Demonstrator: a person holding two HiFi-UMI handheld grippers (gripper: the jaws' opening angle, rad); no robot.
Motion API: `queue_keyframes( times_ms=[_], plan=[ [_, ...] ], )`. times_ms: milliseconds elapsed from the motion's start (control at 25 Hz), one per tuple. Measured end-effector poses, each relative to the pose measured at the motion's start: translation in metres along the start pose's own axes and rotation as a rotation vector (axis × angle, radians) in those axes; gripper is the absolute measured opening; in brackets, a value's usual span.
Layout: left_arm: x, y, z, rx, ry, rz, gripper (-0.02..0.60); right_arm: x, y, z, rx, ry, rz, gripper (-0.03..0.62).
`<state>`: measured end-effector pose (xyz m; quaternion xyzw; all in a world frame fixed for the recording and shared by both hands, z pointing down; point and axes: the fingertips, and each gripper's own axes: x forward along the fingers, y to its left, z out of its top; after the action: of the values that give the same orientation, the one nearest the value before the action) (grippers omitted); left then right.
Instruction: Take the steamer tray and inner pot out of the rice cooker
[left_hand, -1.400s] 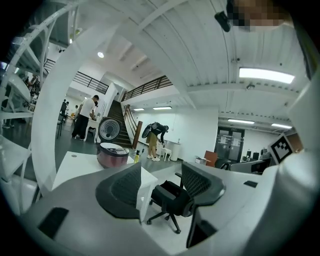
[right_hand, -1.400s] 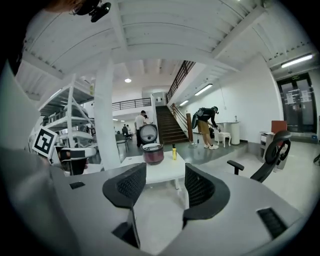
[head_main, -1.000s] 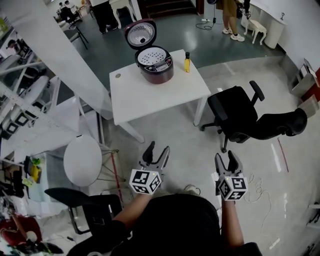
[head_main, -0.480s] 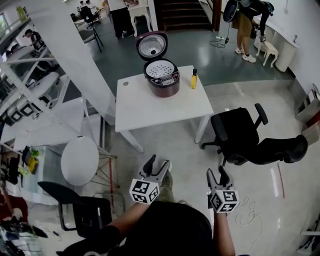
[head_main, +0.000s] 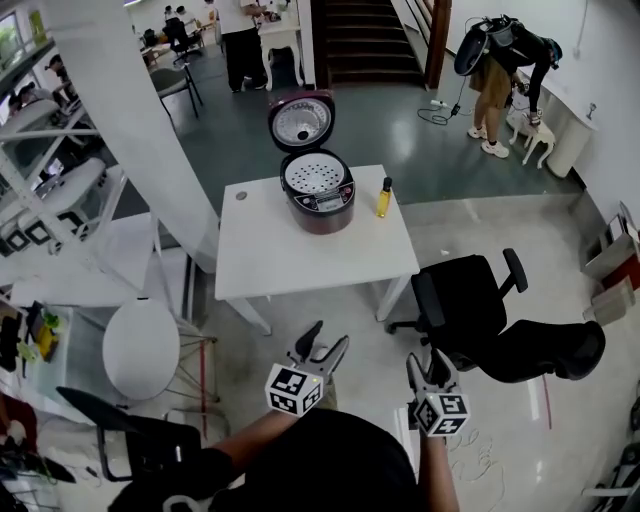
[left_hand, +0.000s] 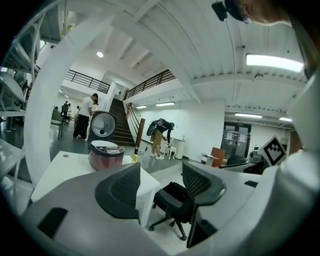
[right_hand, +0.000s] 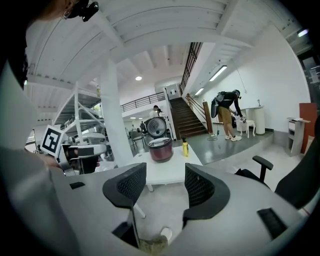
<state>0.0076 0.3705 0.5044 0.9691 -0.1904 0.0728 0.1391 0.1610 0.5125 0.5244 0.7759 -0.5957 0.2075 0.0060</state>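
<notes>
Maroon rice cooker (head_main: 318, 195) on white table (head_main: 300, 255), lid up, steamer tray (head_main: 316, 173) still seated inside; inner pot unseen beneath. Left gripper (head_main: 329, 336) and right gripper (head_main: 425, 360) well apart from it — nothing removed yet.

Left gripper view: jaws wide, empty.

Right gripper view: likewise wide, empty — cooker far ahead.

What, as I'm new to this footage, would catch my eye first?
The open rice cooker, lid up and steamer tray showing, stands at the white table's far side beside a yellow bottle. Nearer, the left tool and right tool hang open and empty above the floor.
</notes>
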Motion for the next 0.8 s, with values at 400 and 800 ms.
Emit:
queue_keyframes(
  times_ms=[400, 800],
  plan=[
    [0.095, 0.083, 0.050, -0.013, -0.027, -0.018, 0.242, 0.121, -0.001, 0.068, -0.046, 0.020, 0.009, 0.210],
    [0.163, 0.174, 0.099, -0.039, -0.059, -0.015, 0.242, 0.240, 0.009, 0.116, -0.089, 0.044, 0.023, 0.210]
  ],
)
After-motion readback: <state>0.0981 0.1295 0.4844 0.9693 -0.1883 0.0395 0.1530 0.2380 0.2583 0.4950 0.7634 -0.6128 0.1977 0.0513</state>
